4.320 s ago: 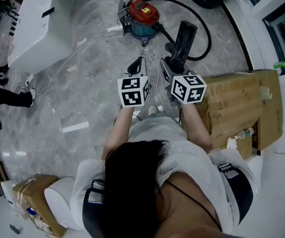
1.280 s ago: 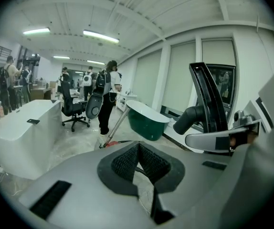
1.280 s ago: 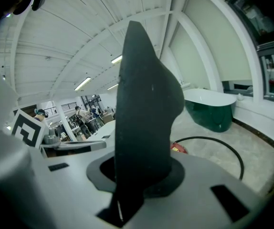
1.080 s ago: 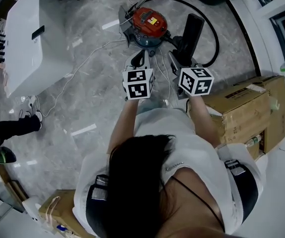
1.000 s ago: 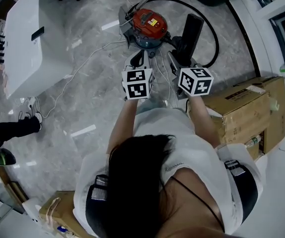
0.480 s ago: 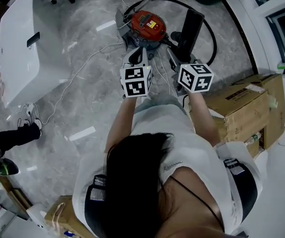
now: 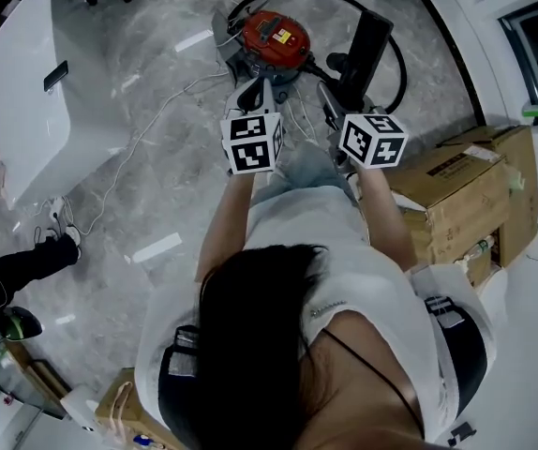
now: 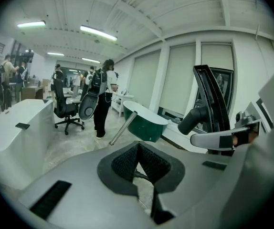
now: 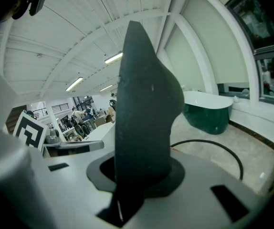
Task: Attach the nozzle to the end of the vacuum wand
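My right tool (image 9: pixel 137 175) pinches the nozzle (image 9: pixel 144 104) low down; I'd judge it stiff, light, top-heavy. Left tool (image 8: pixel 138 159) pressed together, empty.

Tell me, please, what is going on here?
A person holds a gripper in each hand near a red vacuum on the floor. The right gripper is clamped on the black nozzle; the left gripper is shut and empty. The nozzle is not yet on the metal wand, which is beside the vacuum.
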Available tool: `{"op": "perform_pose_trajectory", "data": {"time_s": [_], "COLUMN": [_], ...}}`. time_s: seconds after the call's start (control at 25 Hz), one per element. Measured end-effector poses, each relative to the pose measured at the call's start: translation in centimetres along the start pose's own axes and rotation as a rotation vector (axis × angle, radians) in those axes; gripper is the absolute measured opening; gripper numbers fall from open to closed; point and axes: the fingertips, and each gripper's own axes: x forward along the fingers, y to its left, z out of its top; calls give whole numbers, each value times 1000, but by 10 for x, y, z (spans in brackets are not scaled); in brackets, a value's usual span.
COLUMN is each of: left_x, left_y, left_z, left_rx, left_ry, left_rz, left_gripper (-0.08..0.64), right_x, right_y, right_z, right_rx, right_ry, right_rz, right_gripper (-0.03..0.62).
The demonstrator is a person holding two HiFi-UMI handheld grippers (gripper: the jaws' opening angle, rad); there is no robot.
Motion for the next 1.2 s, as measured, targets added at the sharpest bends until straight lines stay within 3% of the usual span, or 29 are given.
{"op": "perform_pose_trajectory", "data": {"time_s": [0.4, 0.64, 1.2], "left_x": [23, 51, 138], "left_y": [-2, 0, 12], "left_z": [4, 22, 58], "left_rx": [43, 57, 17], "left_ry": [3, -12, 25], "left_rz": [-2, 15, 66], "left_gripper": [3, 3, 3], "right_x": [9, 32, 110], "right_y": [-20, -35, -79], "right_z": [8, 29, 83], "right_rx": [18, 13, 13], "right_ry": [-31, -56, 3], "right_rz": [-3, 45, 131], "right_gripper": [86, 86, 86]}}
